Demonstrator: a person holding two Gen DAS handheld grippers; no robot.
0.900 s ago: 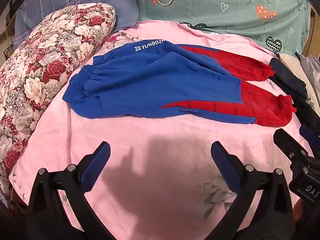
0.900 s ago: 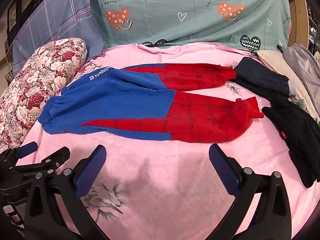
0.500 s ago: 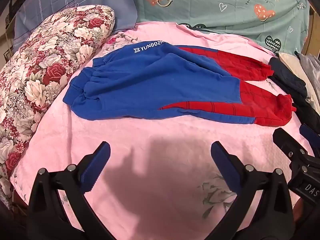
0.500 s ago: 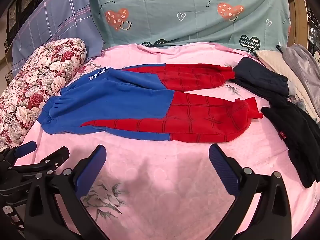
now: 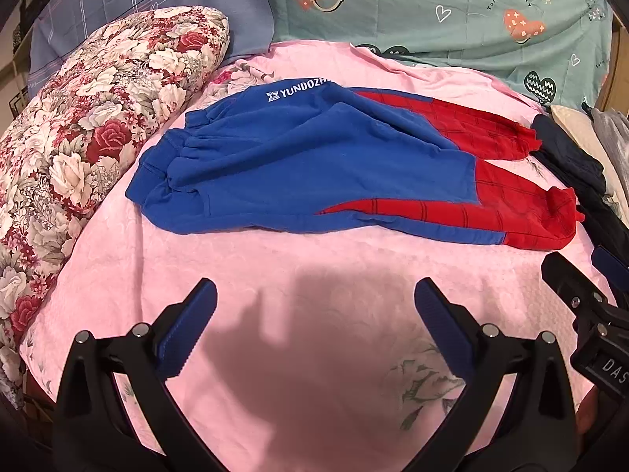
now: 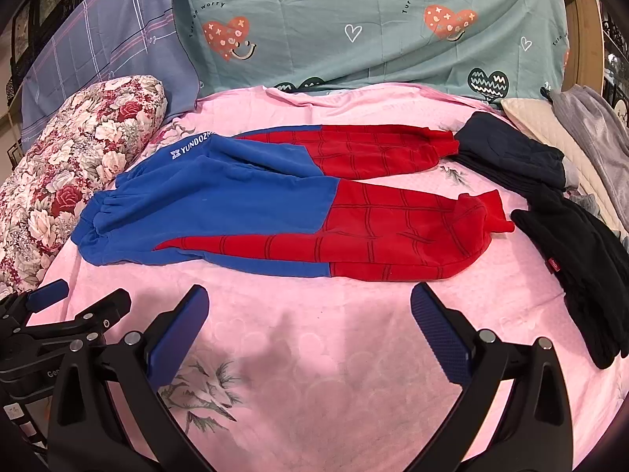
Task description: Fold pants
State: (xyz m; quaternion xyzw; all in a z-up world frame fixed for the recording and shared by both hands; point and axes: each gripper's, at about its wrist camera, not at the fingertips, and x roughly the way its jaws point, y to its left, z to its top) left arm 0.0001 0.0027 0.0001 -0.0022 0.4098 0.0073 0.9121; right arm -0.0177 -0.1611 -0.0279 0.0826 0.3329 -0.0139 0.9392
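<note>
A pink blanket (image 6: 314,354) covers the bed. A flowery pillow (image 5: 78,137) lies on the left, and a green sheet with hearts (image 6: 373,27) hangs at the back. Dark clothes (image 6: 570,267) sit on the right. The blue and red pants (image 6: 275,212) lie flat in the middle, stretched left to right, waist toward the pillow, leg ends toward the dark clothes. The left gripper (image 5: 314,306) and right gripper (image 6: 308,310) both hover wide apart over the blanket, holding nothing.

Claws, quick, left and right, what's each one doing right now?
Left claw: open, holding nothing, above the pink blanket.
Right claw: open, holding nothing, short of the pants.
</note>
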